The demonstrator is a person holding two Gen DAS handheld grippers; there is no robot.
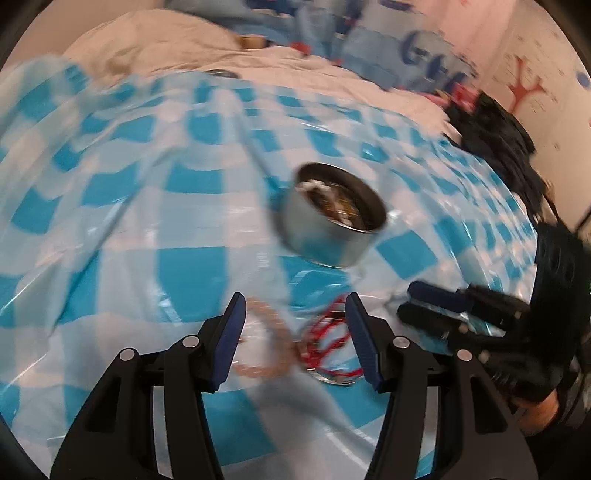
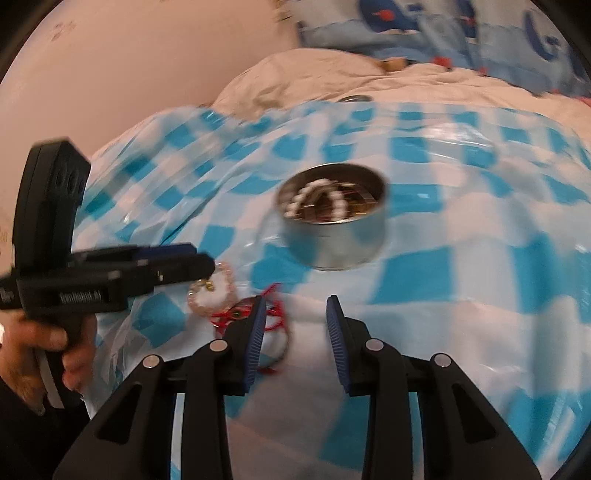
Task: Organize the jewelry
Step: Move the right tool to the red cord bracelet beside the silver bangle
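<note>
Round metal tin (image 2: 334, 218) with white beads and other jewelry inside – 12 o'clock on the blue-checked cloth (image 2: 461, 258). Left gripper (image 1: 295, 325) parted, empty, poised over pink bead bracelet (image 1: 269, 332) and red cord piece (image 1: 325, 332) – bracelet at 11, cord at 1. Right gripper (image 2: 295, 325) part-open, nothing held, cord at its 9.

A round metal tin (image 2: 331, 225) stands on the checked plastic sheet (image 2: 461, 236), which is spread over a bed cover (image 2: 295, 77). Beaded jewelry (image 2: 317, 201) lies inside the tin. Nearer the cameras than the tin, a beaded bracelet (image 2: 212, 291) and a corded bracelet (image 2: 273, 317) lie on the sheet side by side, the beaded one to the left. A small round lid (image 2: 356, 98) sits at the sheet's far edge, pillows (image 2: 443, 33) behind it.
</note>
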